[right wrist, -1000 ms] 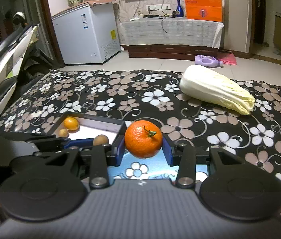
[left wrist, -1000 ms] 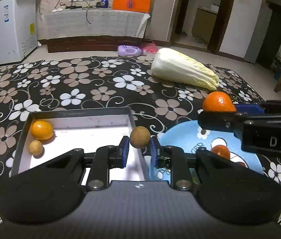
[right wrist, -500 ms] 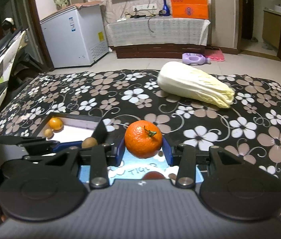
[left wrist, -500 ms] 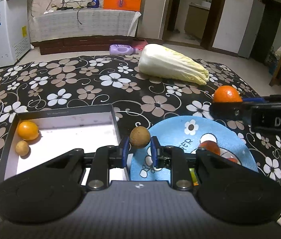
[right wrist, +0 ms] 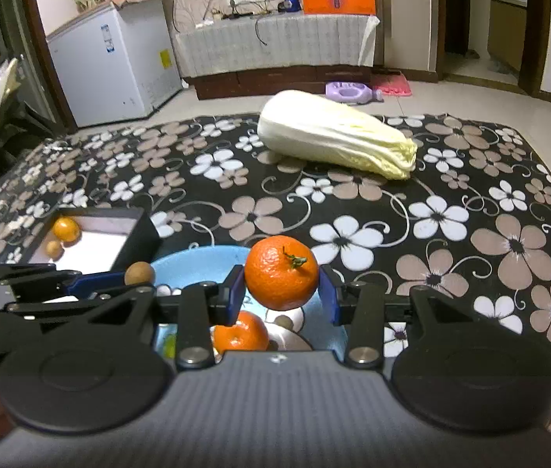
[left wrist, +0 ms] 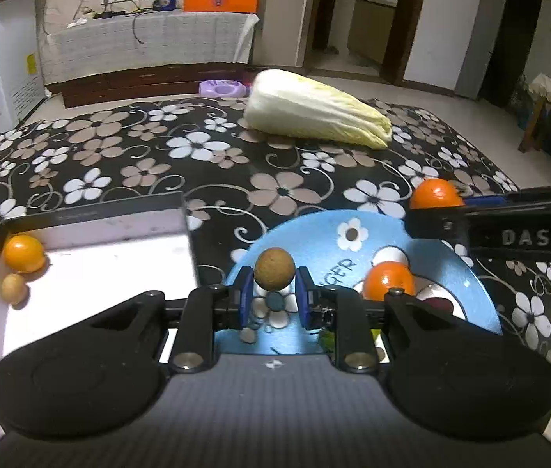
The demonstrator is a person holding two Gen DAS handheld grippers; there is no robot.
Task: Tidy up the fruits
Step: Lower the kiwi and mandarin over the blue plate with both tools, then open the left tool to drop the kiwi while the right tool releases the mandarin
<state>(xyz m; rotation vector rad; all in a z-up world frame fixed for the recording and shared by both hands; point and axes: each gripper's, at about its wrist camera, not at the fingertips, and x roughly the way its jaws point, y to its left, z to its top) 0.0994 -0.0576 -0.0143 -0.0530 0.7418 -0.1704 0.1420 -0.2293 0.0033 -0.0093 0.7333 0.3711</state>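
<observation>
My left gripper (left wrist: pixel 274 301) is shut on a small round brown fruit (left wrist: pixel 274 267) and holds it above the blue plate (left wrist: pixel 326 234). My right gripper (right wrist: pixel 281 298) is shut on a tangerine (right wrist: pixel 280 271) above the same plate (right wrist: pixel 197 263). Another tangerine (left wrist: pixel 387 280) lies on the plate; it also shows in the right wrist view (right wrist: pixel 241 333). The black box with a white floor (left wrist: pixel 92 214) stands left of the plate and holds an orange fruit (left wrist: pixel 23 252) and a small tan fruit (left wrist: pixel 13 288).
A napa cabbage (left wrist: pixel 314 115) lies on the flower-patterned cloth (left wrist: pixel 139 156) beyond the plate. A white freezer (right wrist: pixel 119 62) and a covered low cabinet (right wrist: pixel 275 43) stand on the floor past the table. The table's right edge runs close to my right gripper.
Both grippers moved right with their fruits: the brown fruit went from over the box's right edge to over the blue plate. More of the plate and its tangerine now shows.
</observation>
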